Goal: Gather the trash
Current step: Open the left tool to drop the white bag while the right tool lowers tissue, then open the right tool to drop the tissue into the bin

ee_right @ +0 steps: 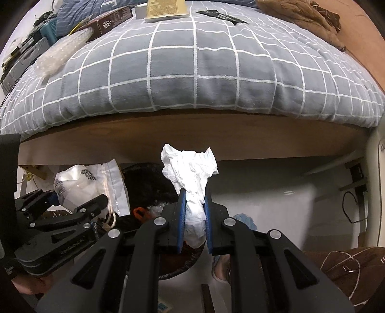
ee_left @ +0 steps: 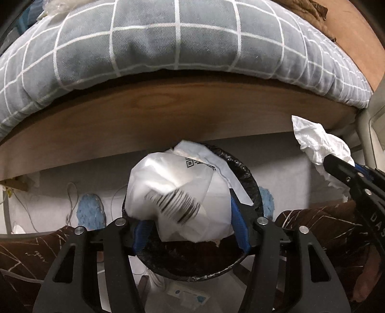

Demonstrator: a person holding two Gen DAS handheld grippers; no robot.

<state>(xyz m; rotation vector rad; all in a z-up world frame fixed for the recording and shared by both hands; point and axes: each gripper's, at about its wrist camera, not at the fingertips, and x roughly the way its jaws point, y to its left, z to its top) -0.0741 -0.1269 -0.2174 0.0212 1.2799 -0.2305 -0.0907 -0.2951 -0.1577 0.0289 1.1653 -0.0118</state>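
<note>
A white plastic bag [ee_left: 178, 192] with a printed barcode lies between the blue fingers [ee_left: 238, 224] of my left gripper [ee_left: 187, 209], straight above a round bin with a black liner [ee_left: 250, 173]. The bag is blurred while the fingers are sharp, and the jaws stand wide around it without a clear press. My right gripper [ee_right: 195, 195] is shut on a crumpled white tissue [ee_right: 190, 163], held just right of the bin [ee_right: 144, 178]. The left wrist view shows that tissue [ee_left: 312, 139] and the right gripper [ee_left: 336, 166] at its right edge. The right wrist view shows the left gripper [ee_right: 77, 195] and bag [ee_right: 79, 185] at left.
A bed with a grey checked quilt [ee_right: 192, 72] on a wooden frame [ee_left: 168, 115] overhangs the bin. Boxes [ee_right: 166, 9] and bubble wrap [ee_right: 60, 55] lie on the quilt. Blue slippers [ee_left: 90, 211], cables [ee_left: 69, 199] and a person's brown-trousered legs [ee_left: 312, 221] crowd the floor.
</note>
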